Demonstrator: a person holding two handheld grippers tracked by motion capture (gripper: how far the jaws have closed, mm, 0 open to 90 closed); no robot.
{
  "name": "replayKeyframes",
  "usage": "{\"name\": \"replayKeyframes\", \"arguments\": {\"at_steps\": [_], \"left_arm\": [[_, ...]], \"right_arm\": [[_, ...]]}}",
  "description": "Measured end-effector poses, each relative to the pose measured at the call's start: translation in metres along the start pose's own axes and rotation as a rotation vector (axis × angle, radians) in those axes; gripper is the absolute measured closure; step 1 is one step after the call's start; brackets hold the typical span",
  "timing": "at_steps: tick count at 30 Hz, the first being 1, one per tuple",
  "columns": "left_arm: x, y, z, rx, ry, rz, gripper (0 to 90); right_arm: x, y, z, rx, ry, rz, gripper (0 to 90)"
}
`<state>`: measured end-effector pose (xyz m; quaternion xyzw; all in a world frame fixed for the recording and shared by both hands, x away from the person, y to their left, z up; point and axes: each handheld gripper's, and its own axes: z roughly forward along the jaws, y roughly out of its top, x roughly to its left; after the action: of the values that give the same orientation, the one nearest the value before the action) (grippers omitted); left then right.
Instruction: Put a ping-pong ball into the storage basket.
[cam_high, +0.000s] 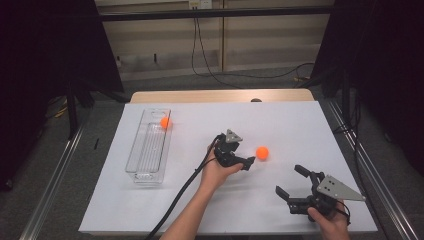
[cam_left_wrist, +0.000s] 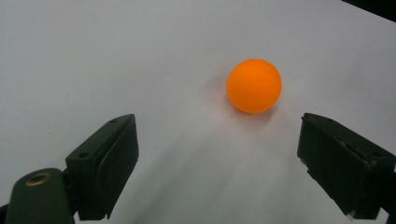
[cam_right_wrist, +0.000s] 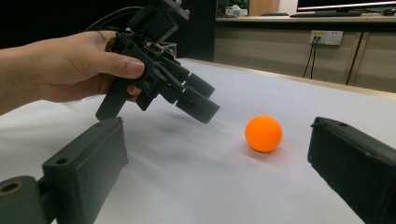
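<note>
You are aiming your left claw (cam_high: 248, 162), gaping and empty, at the ball (cam_high: 262, 153); your right claw (cam_high: 291, 181) is resting open nearby.

Left gripper (cam_high: 246, 162): black body, 2 blocky black jaws, grey 3-cornered plate on top, thick black cable trailing. Right gripper (cam_high: 292, 181): the same black build and drilled grey plate. Bare forearms.

orange ball (cam_left_wrist: 254, 85): smooth matt plastic look, soft sheen, no seam visible. surface (cam_high: 300, 130): white matt sheet, paper-like, laid over a pale wood top (bare wood strip at the far edge). bin (cam_high: 148, 145): clear glossy plastic, ribbed floor. left hand-held gripper (cam_high: 245, 162): matt black plastic jaws, brass-coloured insert at a screw hole. right hand-held gripper (cam_high: 292, 181): same matt black plastic, flat grey plate (cam_high: 339, 189) looks like metal.
</note>
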<state>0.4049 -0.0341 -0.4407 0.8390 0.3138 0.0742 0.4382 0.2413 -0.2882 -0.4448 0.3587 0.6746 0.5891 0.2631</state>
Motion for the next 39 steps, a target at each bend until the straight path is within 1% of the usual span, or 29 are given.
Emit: {"name": "replayKeyframes", "arguments": {"at_steps": [3,7,11,16,18,19,21,23,39], "left_arm": [[0.000,0.001,0.000,0.002,0.003,0.009,12.7],[-0.002,0.002,0.003,0.003,0.002,0.012,12.7],[-0.002,0.003,0.006,0.008,0.010,0.015,12.6],[-0.005,0.003,0.011,0.016,0.007,0.027,12.7],[-0.006,0.004,0.013,0.015,0.007,0.024,12.6],[-0.006,0.004,0.014,0.016,0.006,0.030,12.7],[-0.008,0.004,0.015,0.018,0.007,0.026,12.7],[-0.008,0.005,0.016,0.019,0.007,0.034,12.7],[-0.012,0.007,0.025,0.019,-0.011,0.034,12.6]], "right_arm": [[0.000,0.000,0.000,-0.002,0.000,-0.001,4.3],[0.000,0.000,-0.001,-0.002,0.000,-0.001,4.3],[0.000,0.000,0.000,-0.003,-0.001,0.000,4.3],[0.000,0.000,0.000,-0.003,0.000,0.000,4.3],[0.000,0.000,0.000,-0.002,-0.001,0.000,4.2],[0.000,0.000,0.000,-0.003,0.000,0.000,4.3],[0.000,0.000,0.000,-0.003,0.000,0.000,4.3],[0.000,0.000,-0.001,-0.003,0.000,0.000,4.3],[0.000,0.000,-0.001,-0.002,0.002,-0.002,4.2]]}}
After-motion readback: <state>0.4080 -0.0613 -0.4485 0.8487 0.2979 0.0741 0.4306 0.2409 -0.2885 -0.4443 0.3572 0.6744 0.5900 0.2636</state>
